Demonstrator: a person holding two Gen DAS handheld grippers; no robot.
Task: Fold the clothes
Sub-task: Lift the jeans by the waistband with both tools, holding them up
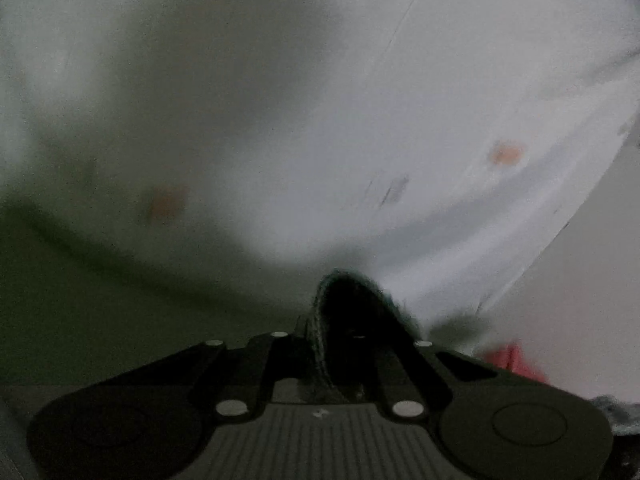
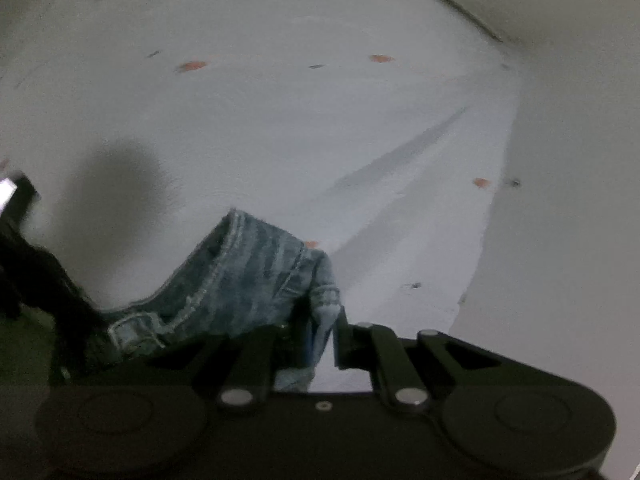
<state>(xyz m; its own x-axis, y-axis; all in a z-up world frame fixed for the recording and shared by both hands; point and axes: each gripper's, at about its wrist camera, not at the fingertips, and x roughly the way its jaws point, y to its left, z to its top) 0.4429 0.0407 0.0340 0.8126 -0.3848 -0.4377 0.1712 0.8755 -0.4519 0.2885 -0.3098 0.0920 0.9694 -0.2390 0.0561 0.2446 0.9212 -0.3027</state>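
Observation:
In the right wrist view a pair of blue jeans [image 2: 240, 276] hangs in a bunched fold, waistband and belt loop low at the left. My right gripper [image 2: 322, 332] is shut on a corner of the denim, held above the white sheet [image 2: 320, 120]. In the left wrist view my left gripper [image 1: 348, 320] is shut on a dark fold of the jeans [image 1: 344, 304], which bulges up between the fingers. The view is blurred and shadowed on its left half.
A white sheet with small orange [image 2: 192, 65] and dark marks covers the surface below both grippers. A pale wall [image 2: 568, 200] rises at the right. A pink-red thing [image 1: 516, 362] shows low right in the left wrist view. A dark object [image 2: 16, 200] stands at the left edge.

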